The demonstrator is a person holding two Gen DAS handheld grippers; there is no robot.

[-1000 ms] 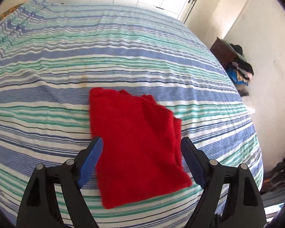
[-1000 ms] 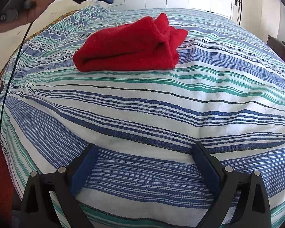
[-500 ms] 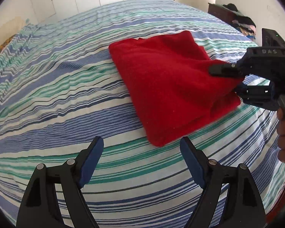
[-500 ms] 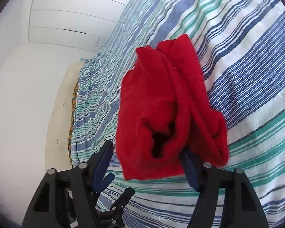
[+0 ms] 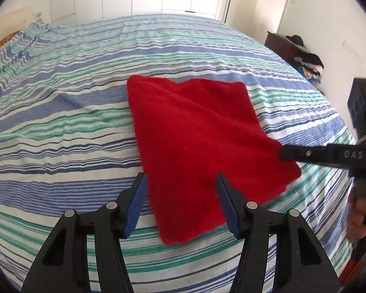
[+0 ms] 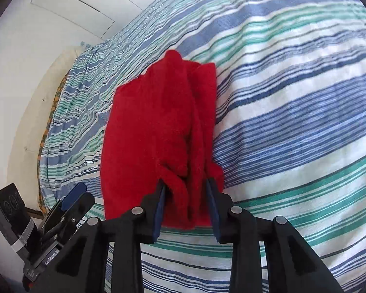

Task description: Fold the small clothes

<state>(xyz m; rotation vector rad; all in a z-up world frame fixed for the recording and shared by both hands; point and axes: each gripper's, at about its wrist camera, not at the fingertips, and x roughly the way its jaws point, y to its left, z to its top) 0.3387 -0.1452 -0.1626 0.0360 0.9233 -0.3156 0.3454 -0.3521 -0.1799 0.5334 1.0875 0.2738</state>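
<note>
The cloth (image 5: 202, 141) lies folded into a thick, roughly square red pad on the bed (image 5: 61, 127), near its front edge. The fabric is fleecy and matte, with soft, rounded fold lines. From the right wrist view its near end shows several stacked layers with a bunched, puckered opening between them.

Your right gripper (image 6: 185, 202) has that layered end between its pads. The jaws are opening slightly, yet the blue pads still press the fabric on both sides. In the left wrist view the same gripper reaches the cloth's right corner from the side.

Your left gripper (image 5: 180, 200) stands half apart and its jaws are closing. The near edge of the cloth sits between the fingers, but the pads do not yet touch it.

Judged step: securing two points on the near side of the pad for a further fold or for squaring it up. The next move calls for the left pads to catch all layers at the edge, not only the top one. Thick fleece compresses, so expect the stack to slide or splay if the grip is shallow.

The bed cover is thin striped cotton in blue, green and white, lightly wrinkled.
</note>
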